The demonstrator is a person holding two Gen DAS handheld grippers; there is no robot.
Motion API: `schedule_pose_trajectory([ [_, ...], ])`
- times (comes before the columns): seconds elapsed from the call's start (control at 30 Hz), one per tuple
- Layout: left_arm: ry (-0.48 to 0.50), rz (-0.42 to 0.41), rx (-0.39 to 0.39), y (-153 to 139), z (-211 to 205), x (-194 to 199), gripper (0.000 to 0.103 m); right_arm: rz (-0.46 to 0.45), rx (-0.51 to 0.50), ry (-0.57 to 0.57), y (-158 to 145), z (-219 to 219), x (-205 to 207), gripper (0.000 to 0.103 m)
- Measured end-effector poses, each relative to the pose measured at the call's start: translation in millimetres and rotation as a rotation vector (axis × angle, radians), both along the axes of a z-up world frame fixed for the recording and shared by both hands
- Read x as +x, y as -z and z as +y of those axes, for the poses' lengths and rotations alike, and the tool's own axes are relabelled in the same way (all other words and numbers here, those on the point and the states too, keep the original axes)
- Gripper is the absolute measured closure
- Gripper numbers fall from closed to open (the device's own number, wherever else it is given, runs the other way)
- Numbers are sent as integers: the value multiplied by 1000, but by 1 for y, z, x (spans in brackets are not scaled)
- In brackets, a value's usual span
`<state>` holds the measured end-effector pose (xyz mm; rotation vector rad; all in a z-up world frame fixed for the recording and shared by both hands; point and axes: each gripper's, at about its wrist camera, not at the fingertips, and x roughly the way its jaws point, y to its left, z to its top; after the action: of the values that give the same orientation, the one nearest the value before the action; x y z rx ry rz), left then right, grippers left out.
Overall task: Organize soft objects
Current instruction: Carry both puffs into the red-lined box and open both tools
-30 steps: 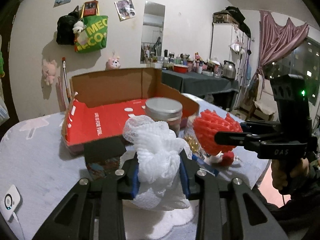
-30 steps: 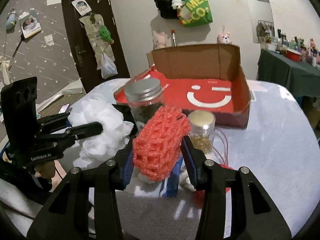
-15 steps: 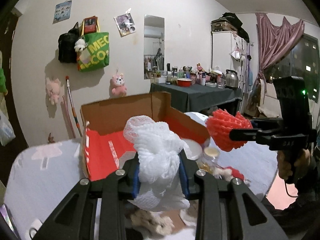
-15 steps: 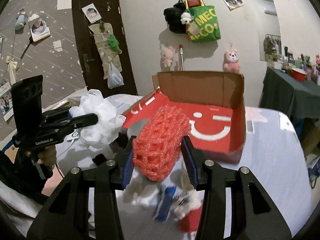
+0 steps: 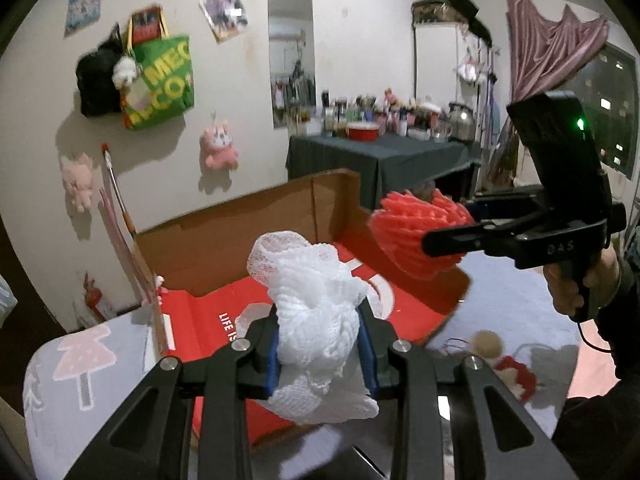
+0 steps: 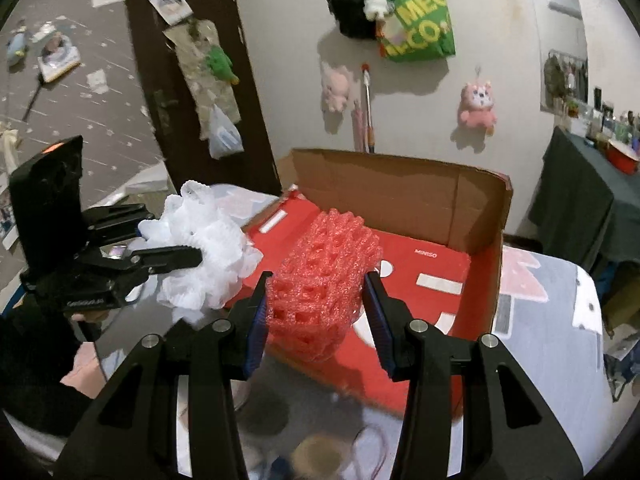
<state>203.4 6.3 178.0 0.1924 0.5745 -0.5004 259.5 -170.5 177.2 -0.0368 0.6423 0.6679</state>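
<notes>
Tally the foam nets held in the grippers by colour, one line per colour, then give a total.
White foam net, in the left gripper: 1
Red foam net, in the right gripper: 1
Total: 2
</notes>
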Motion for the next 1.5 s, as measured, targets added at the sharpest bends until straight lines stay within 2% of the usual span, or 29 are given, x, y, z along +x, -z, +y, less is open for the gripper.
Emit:
schedule_pose_trajectory([
  [0.17,-14,59,76,25,-10,56,70,91,-58,26,21,16,64,60],
  [0.37,-51,125,114,53,-12,110,70,209,-107,86,57,28,130,60],
  [0.53,-74,181,94,68,-12,146,70,275,-117,132,76,30,167,60],
  [0.67,-82,189,101,76,-18,160,70,313,-124,165,86,30,189,60],
  [0.83,-126,212,126,94,-22,174,69,351,-118,203,98,28,203,60],
  [1.0,-142,221,98,96,-19,180,66,422,-87,225,113,20,214,59],
  [1.33,-152,235,107,95,-20,185,59,422,-90,232,112,17,214,56],
  [1.5,-159,237,113,94,-19,186,56,409,-138,257,111,26,213,52],
])
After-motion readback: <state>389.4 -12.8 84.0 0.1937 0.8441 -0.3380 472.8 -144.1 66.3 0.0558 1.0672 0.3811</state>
